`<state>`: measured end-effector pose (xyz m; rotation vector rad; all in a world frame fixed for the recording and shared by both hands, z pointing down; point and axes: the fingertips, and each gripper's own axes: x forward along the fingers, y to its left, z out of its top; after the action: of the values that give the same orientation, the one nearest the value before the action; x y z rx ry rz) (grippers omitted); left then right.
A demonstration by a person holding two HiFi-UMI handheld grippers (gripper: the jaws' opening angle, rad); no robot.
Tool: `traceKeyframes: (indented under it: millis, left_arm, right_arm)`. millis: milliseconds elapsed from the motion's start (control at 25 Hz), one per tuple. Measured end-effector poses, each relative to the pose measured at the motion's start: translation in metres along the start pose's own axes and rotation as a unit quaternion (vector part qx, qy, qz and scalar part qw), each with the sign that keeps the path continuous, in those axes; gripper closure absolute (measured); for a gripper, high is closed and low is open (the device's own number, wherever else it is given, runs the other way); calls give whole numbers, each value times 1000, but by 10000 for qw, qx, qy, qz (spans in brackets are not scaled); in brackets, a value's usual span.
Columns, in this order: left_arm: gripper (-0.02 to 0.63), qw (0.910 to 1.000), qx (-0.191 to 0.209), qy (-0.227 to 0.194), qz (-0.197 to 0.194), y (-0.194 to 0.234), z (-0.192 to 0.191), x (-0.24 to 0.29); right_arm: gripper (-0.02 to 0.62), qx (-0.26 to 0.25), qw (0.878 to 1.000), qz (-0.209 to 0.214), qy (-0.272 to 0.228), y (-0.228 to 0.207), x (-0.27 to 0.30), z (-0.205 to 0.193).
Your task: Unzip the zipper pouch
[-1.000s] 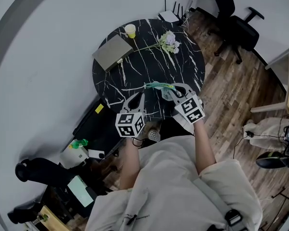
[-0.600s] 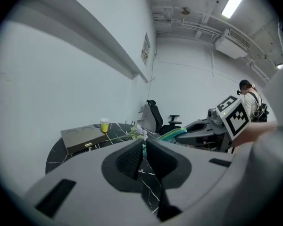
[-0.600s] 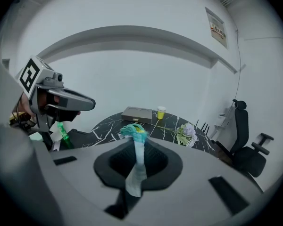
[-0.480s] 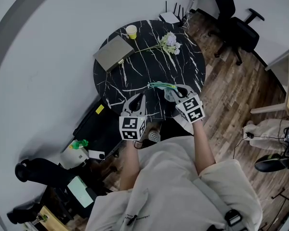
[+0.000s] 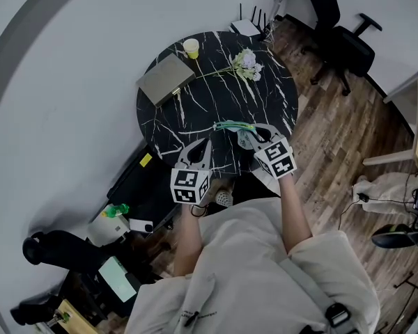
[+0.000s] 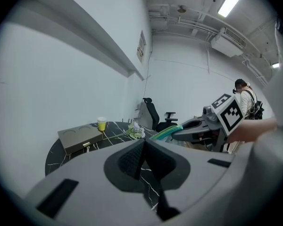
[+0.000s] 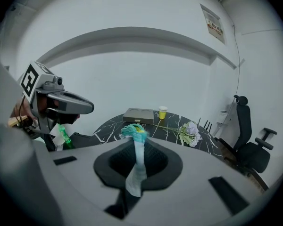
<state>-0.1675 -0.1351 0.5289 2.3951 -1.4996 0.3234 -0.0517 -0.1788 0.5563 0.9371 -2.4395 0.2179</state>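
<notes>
Left tongs (image 6: 143, 145) just closed empty, zipper pouch (image 7: 134, 130) pinched in right tongs (image 7: 137, 144)

head view: high, steeply down | gripper views: low, near — share table (image 5: 210, 97)

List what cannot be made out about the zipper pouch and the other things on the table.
- Zipper pull of the pouch: head view, too small; right gripper view, pouch seen edge-on, pinched in the right tongs.
- Zipper open or shut: same causes.
- Inside of the box: lid closed, every view.
- Contents of the cup: too small, every view.
</notes>
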Motion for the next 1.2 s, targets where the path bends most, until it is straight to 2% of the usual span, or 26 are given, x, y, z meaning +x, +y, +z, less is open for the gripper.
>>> traceKeyframes:
  millis: [200, 680, 1200]
  left_arm:
    - [584, 9997, -226, -43, -61, 1, -2, -4]
    - [584, 9987, -277, -301, -317, -7, 5, -13]
    - [584, 9986, -221, -231, -418, -8, 3, -11]
  right_arm:
    - [572, 45, 9999, 37, -106, -1, -3, 3]
    - [574, 87, 9995, 140, -272, -1, -9, 8]
    - [578, 217, 9989, 222, -342, -2, -12, 11]
